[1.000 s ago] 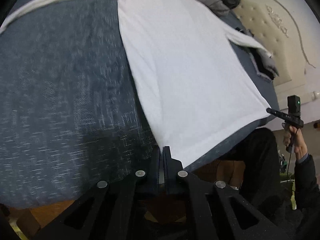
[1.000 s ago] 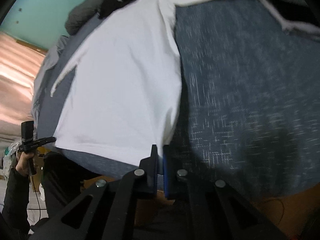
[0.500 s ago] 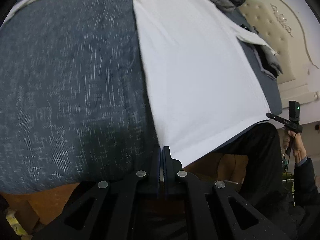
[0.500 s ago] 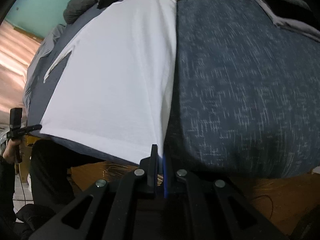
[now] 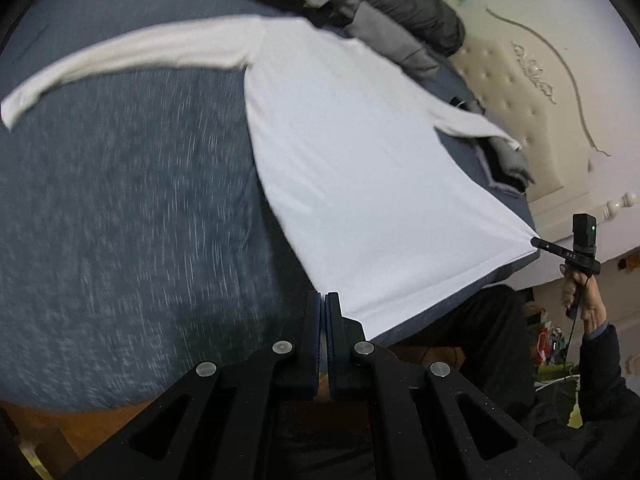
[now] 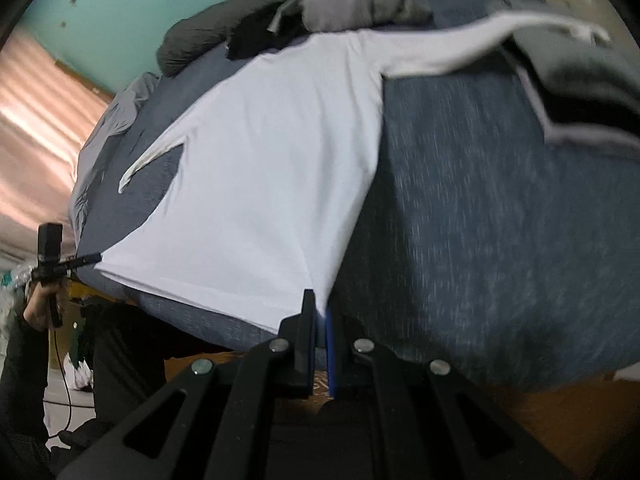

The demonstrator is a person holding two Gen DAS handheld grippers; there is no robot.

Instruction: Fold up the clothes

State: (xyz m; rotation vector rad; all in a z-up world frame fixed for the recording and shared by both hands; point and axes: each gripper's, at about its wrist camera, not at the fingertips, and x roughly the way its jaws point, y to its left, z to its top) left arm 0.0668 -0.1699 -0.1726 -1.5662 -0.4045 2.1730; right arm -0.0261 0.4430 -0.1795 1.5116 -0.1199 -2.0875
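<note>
While the white long-sleeved shirt [image 5: 360, 168] lies spread on the blue-grey bedspread [image 5: 120, 208], you hold its hem at 2 corners. Your left gripper [image 5: 323, 300] is clamped on the near corner at 6 o'clock in its own view; your right gripper [image 6: 318, 312] pinches the other corner, likewise at 6 o'clock. One sleeve [image 5: 120, 60] reaches toward 10 o'clock. Dark and grey clothes [image 5: 380, 12] are heaped at 12 o'clock beyond the collar.

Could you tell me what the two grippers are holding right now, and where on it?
The white long-sleeved shirt: left gripper pinches one bottom hem corner, right gripper the other.
</note>
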